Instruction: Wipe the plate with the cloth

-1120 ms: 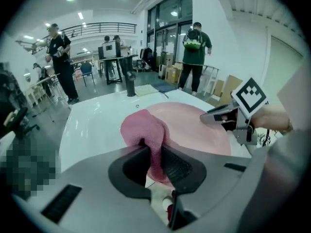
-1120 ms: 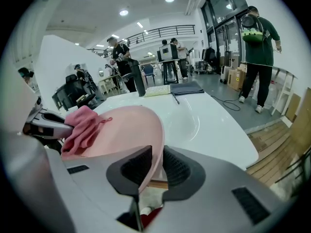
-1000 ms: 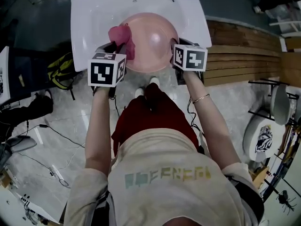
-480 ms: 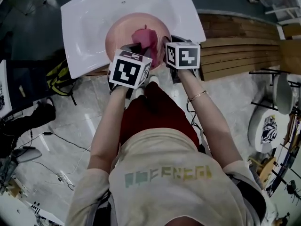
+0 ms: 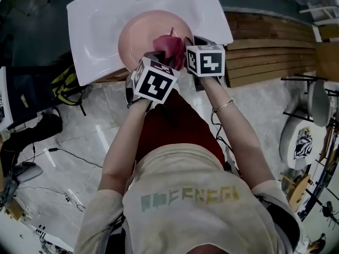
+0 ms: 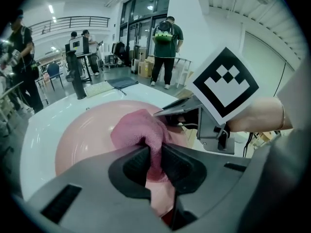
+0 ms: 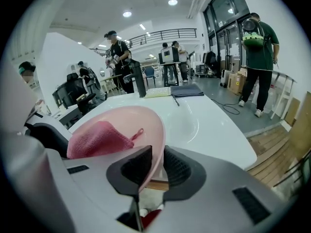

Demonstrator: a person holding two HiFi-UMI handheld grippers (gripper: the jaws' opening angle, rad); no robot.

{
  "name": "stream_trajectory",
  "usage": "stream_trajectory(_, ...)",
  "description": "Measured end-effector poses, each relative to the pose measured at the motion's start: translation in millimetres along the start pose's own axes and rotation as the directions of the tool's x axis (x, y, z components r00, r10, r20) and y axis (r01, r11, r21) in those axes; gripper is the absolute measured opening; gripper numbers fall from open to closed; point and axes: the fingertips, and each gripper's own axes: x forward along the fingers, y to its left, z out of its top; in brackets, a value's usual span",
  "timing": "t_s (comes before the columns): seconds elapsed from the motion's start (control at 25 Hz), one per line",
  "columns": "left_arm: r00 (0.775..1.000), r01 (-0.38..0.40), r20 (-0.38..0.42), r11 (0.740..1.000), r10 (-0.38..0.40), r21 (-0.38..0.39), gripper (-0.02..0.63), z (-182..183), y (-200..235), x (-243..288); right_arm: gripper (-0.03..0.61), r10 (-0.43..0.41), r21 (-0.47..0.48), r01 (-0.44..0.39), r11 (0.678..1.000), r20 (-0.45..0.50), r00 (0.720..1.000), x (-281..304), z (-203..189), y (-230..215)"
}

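A pink plate (image 5: 139, 36) is held over the near edge of a white table (image 5: 98, 23). My right gripper (image 7: 154, 165) is shut on the plate's rim (image 7: 159, 144), at the plate's right side in the head view. My left gripper (image 6: 154, 160) is shut on a pink cloth (image 6: 138, 129), which is pressed onto the plate (image 6: 85, 140) near its right part. In the head view the cloth (image 5: 168, 47) shows between the two marker cubes. In the right gripper view the cloth (image 7: 99, 137) lies in the tilted plate.
A wooden pallet (image 5: 267, 49) lies to the right of the table. A yellow and black bag (image 5: 66, 86) and cables lie on the floor at the left. A black post (image 6: 77, 76) and a paper pad stand at the table's far side. Several people stand behind.
My left gripper has carried the cloth from the plate's left side across to its right part, close to my right gripper. The right gripper has kept its hold on the rim.
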Motion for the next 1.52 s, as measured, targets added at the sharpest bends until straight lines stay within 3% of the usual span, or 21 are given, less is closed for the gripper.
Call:
stream_trajectory(0.2, 1.0, -0.006, -0.003, 1.0, 0.006, -0.002, 0.067, -8, 3, -7, 0.087, 0.003, -0.009, -0.003, 1.0, -0.001, 1.0, 0, -1, 3)
stream_trajectory(0.72, 0.996, -0.062, -0.062, 0.995, 0.067, 0.077, 0.067, -29, 21, -26, 0.087, 0.014, -0.026, -0.014, 1.0, 0.012, 1.0, 3, -2, 7)
stream_trajectory(0.84, 0.994, -0.078, -0.069, 0.994, 0.084, 0.079, 0.069, -34, 27, -29, 0.087, -0.018, -0.033, 0.018, 0.999, 0.006, 1.0, -2, 0, 3)
stream_trajectory(1.52, 0.982, -0.181, -0.056, 0.983, 0.181, 0.007, 0.069, -45, 76, -51, 0.087, -0.021, -0.025, 0.021, 0.999, 0.015, 1.0, -5, -3, 2)
